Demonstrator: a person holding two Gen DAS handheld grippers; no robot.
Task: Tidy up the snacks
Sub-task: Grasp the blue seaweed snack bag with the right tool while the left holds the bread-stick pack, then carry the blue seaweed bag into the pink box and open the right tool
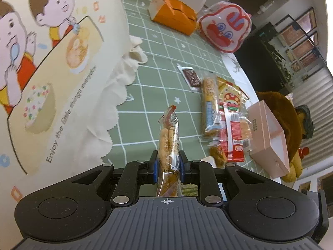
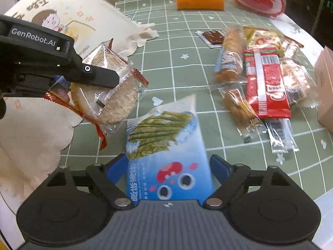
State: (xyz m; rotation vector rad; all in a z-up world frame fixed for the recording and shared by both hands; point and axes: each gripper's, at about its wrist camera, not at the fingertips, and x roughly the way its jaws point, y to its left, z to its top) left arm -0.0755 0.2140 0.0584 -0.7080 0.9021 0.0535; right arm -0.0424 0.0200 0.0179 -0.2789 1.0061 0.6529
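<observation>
My left gripper [image 1: 168, 164] is shut on a clear rice cracker packet [image 1: 169, 137], held edge-on above the green checked tablecloth [image 1: 145, 104]. The same packet [image 2: 112, 91] shows in the right wrist view, pinched by the left gripper [image 2: 100, 77]. My right gripper [image 2: 168, 166] is closed on a blue seaweed snack bag [image 2: 166, 156], just right of the cracker packet. A pile of wrapped snacks [image 2: 260, 79] lies on the cloth to the right; it also shows in the left wrist view [image 1: 224, 120].
A cream cartoon-printed bag [image 1: 52, 73] stands close on the left. An orange tissue box [image 1: 177, 16], a red-and-white character bag [image 1: 226, 27] and a small chocolate packet [image 1: 190, 76] lie at the back. A pink box [image 1: 268, 133] sits at the right edge.
</observation>
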